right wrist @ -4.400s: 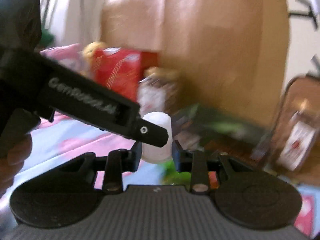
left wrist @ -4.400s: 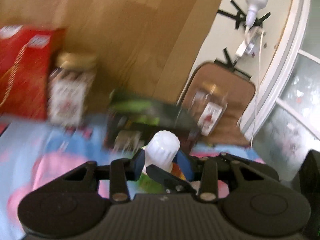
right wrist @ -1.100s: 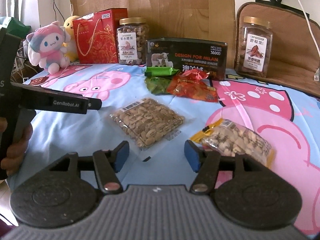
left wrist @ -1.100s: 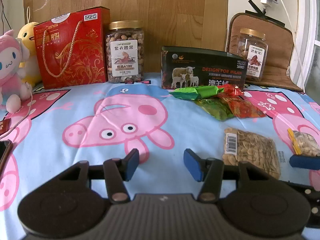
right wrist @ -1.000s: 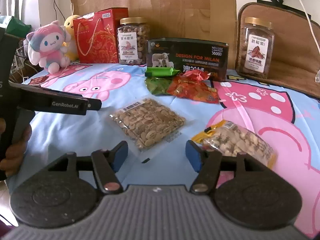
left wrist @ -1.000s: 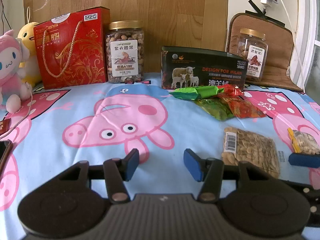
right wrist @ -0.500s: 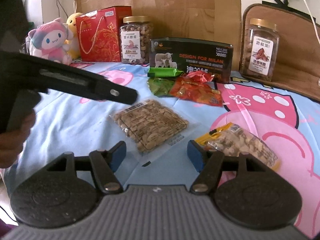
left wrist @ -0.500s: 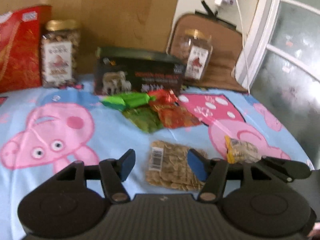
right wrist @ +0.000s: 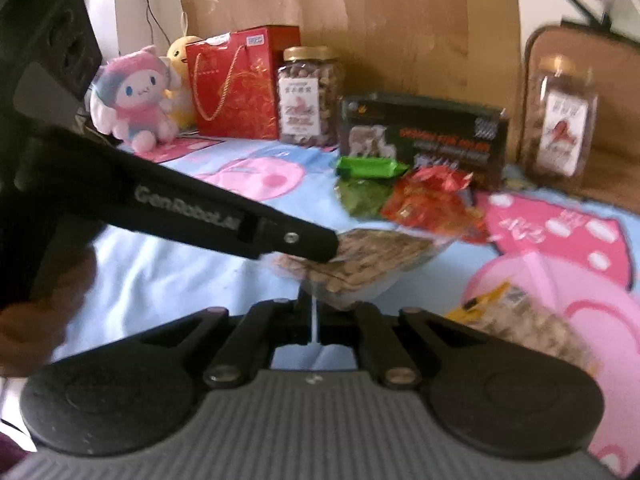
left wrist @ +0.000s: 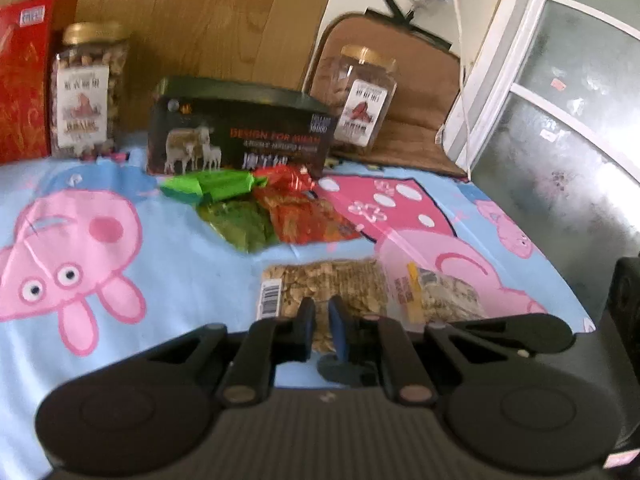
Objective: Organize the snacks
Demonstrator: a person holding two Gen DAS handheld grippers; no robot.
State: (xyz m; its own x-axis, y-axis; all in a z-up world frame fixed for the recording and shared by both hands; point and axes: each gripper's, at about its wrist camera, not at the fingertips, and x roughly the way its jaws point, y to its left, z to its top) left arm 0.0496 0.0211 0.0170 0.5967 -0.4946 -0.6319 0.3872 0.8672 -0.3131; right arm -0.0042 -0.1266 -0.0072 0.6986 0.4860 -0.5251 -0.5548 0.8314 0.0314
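Pink-pig cartoon cloth covers the table (left wrist: 192, 248) in the left wrist view, where the left tongs (left wrist: 319, 326) are clenched with the clear nut packet (left wrist: 324, 284) between their tips, near the middle, a second packet (left wrist: 444, 292) just to its right. Over to the right wrist view: the right tongs (right wrist: 314, 312) are clamped on that packet's near edge, lifting it, while loose green and red wrappers (right wrist: 404, 196) lie unsorted before a dark box reading "DESIGN FOR MILAN" (right wrist: 420, 140), so I'd say sorting has barely begun; "GenRobot.AI" shows on the other tool.
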